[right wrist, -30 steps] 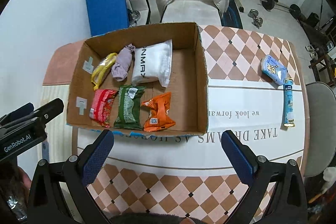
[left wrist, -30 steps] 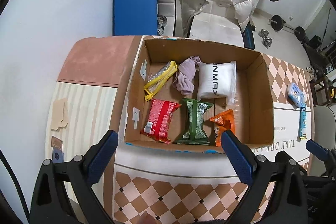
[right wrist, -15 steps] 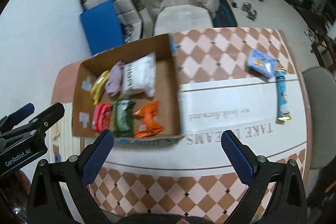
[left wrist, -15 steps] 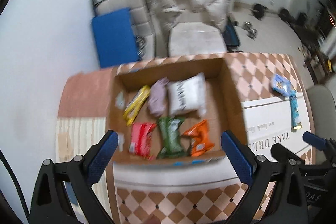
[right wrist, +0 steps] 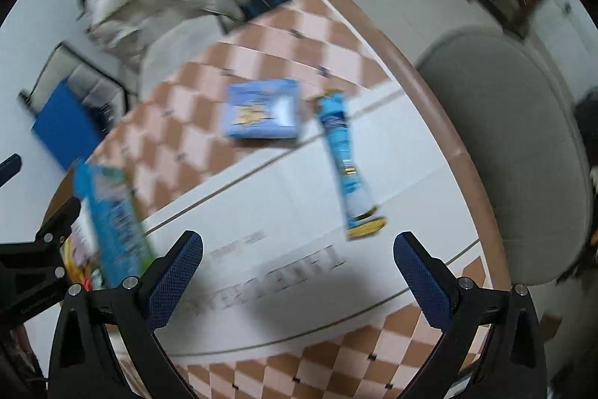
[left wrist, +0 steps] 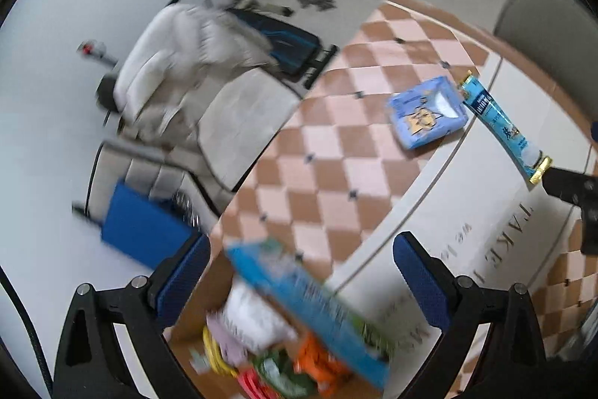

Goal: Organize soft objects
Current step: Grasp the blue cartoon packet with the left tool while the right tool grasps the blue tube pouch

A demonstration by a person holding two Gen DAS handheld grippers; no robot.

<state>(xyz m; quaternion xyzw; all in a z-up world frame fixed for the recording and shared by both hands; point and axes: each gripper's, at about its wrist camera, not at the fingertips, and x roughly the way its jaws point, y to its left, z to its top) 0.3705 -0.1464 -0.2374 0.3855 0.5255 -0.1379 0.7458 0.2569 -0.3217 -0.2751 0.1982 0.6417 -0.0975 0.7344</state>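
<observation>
A light blue soft pack (left wrist: 428,111) (right wrist: 263,114) lies on the checked tablecloth, with a long blue tube (left wrist: 502,129) (right wrist: 347,167) beside it. The cardboard box (left wrist: 310,301) (right wrist: 108,215) holds several soft packets, seen blurred at the bottom of the left wrist view and at the left edge of the right wrist view. My left gripper (left wrist: 301,281) is open and empty above the box's right wall. My right gripper (right wrist: 299,281) is open and empty above the white strip of cloth, short of the pack and tube.
A grey round chair (right wrist: 515,144) stands past the table's right edge. A weight bench with a white jacket (left wrist: 179,51) and a blue mat (left wrist: 142,223) lie beyond the far edge of the table (left wrist: 336,174).
Both grippers have swung right, away from the box and towards the blue pack and tube, which are now much closer. Both views are motion blurred. Both stay open.
</observation>
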